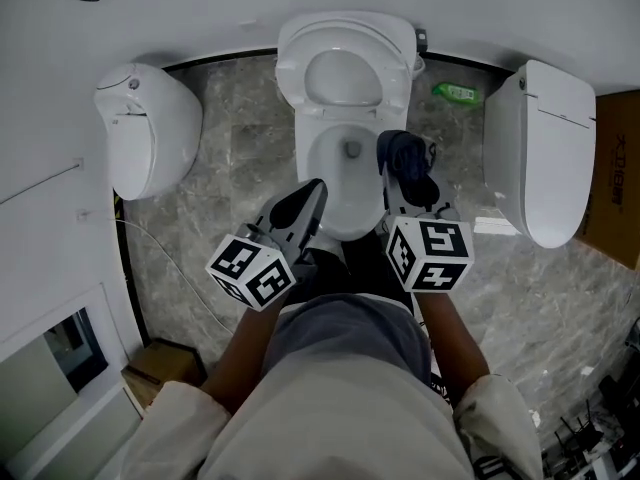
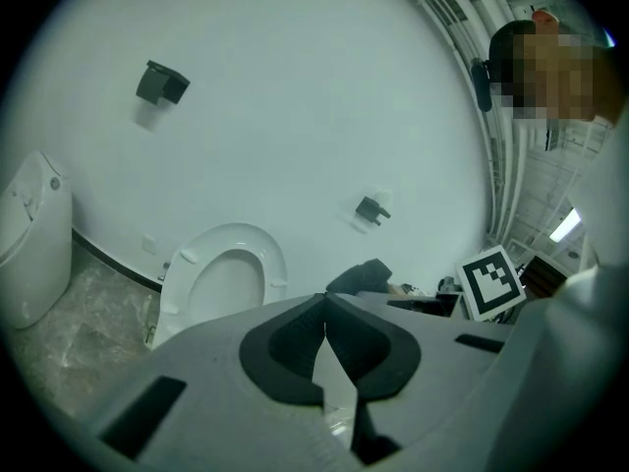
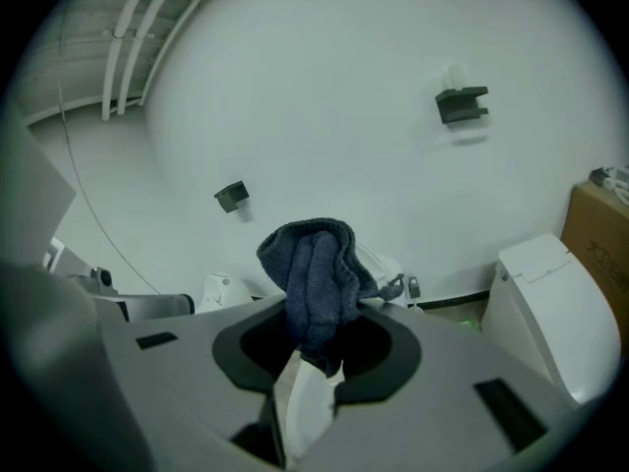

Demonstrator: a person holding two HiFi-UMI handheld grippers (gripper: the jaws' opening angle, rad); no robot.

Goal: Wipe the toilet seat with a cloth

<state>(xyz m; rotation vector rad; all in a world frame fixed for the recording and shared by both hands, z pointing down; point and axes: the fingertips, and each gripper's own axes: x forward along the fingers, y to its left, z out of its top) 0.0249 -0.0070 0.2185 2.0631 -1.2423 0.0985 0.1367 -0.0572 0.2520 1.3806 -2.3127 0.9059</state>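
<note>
Dark blue cloth [image 1: 408,161] clamped bunched in right gripper [image 3: 314,340] above toilet bowl's [image 1: 340,173] right rim, left gripper [image 2: 324,311] clenched empty over its front rim, toilet seat [image 1: 343,76] stood raised behind, second toilet [image 1: 150,133] and third toilet [image 1: 545,153] flanked it, green bottle [image 1: 457,92] lay by back wall.

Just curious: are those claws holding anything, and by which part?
Right gripper grips the dark blue cloth by its bunched lower end; left gripper is shut, empty.

Dark blue cloth [image 3: 314,273], bunched, between right gripper [image 3: 313,362] jaws; white toilet seat [image 1: 343,78] upright
</note>
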